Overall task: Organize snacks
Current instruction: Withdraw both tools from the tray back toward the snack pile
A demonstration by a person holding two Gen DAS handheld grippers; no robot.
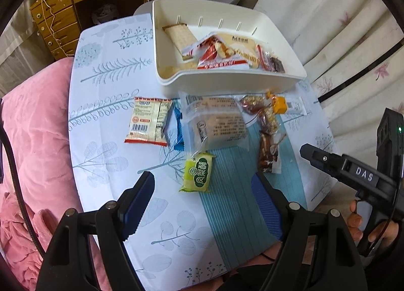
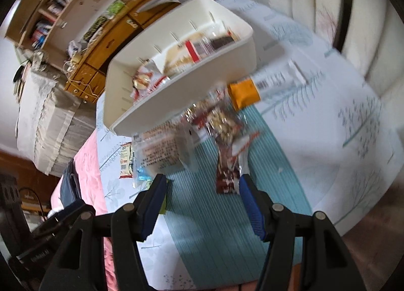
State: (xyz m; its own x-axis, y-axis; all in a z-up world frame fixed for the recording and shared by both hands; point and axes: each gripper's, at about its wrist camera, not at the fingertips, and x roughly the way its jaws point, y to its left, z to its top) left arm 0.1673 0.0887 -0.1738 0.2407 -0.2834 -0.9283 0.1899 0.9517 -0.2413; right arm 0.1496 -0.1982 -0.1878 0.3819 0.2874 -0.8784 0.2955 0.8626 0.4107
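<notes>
A white bin (image 1: 290,58) (image 2: 181,99) at the table's far side holds a cracker pack (image 1: 180,34) and several red wrappers. In front of it lie loose snacks: a cream and red packet (image 1: 149,120), a blue wrapper (image 1: 176,129), a clear-wrapped cake (image 1: 217,124) (image 2: 161,149), a green packet (image 1: 198,173), a dark red nut bar (image 1: 269,144) (image 2: 227,164) and an orange-ended pack (image 1: 279,104) (image 2: 246,94). My left gripper (image 1: 204,205) hangs open just above the green packet. My right gripper (image 2: 203,191) (image 1: 335,164) is open beside the nut bar's near end, nothing between its fingers.
The table (image 1: 106,114) wears a white leaf-print cloth with a teal striped band (image 2: 222,240). A pink blanket (image 1: 32,139) lies along the left edge. A wooden drawer cabinet (image 1: 60,20) stands behind, and pale flowered cushions (image 1: 341,25) on the right.
</notes>
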